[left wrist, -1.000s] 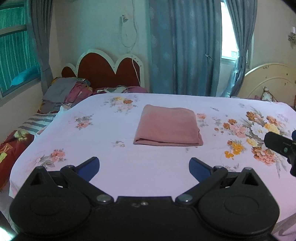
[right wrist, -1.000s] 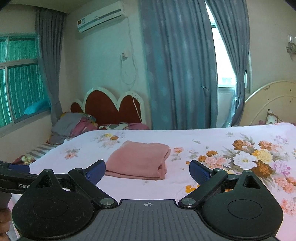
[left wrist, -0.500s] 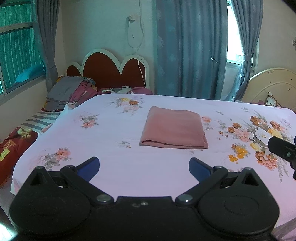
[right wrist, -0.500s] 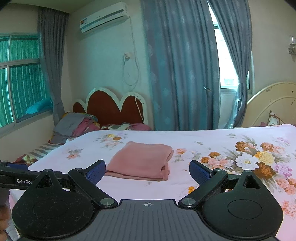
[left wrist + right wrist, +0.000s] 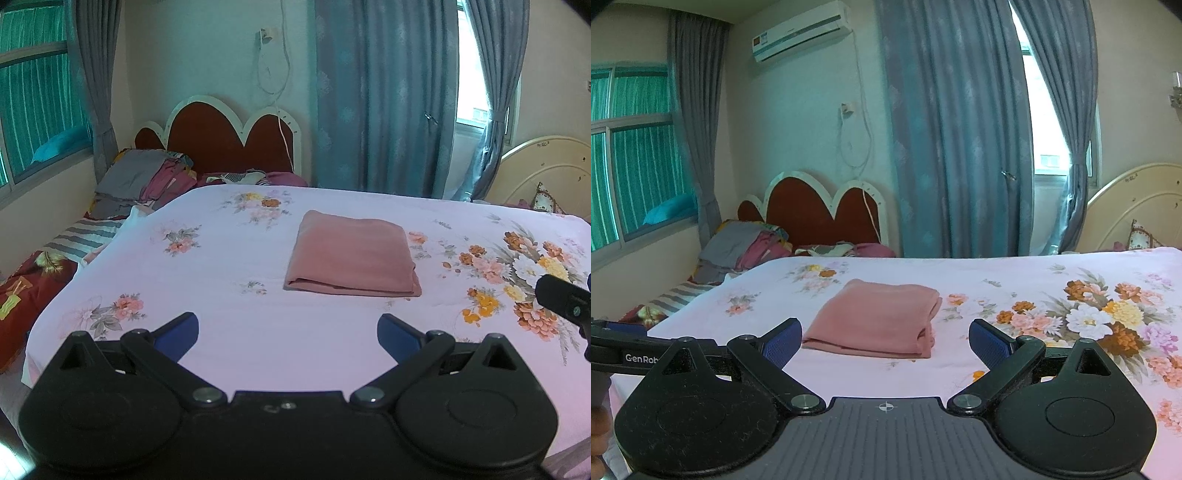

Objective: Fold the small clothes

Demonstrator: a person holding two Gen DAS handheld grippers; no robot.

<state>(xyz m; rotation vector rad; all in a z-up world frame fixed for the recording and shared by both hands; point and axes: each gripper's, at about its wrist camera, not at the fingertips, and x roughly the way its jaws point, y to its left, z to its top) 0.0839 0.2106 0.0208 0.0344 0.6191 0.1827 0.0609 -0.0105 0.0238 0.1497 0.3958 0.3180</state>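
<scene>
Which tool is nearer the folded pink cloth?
Roughly level, perhaps the right. The left tool faces the folded pink cloth head-on; the right tool views it from its right. Both open, short of it.

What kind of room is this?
Most likely a bedroom: a big bed with a flowery sheet, a red headboard behind it, long curtains and an air conditioner on the wall.
</scene>
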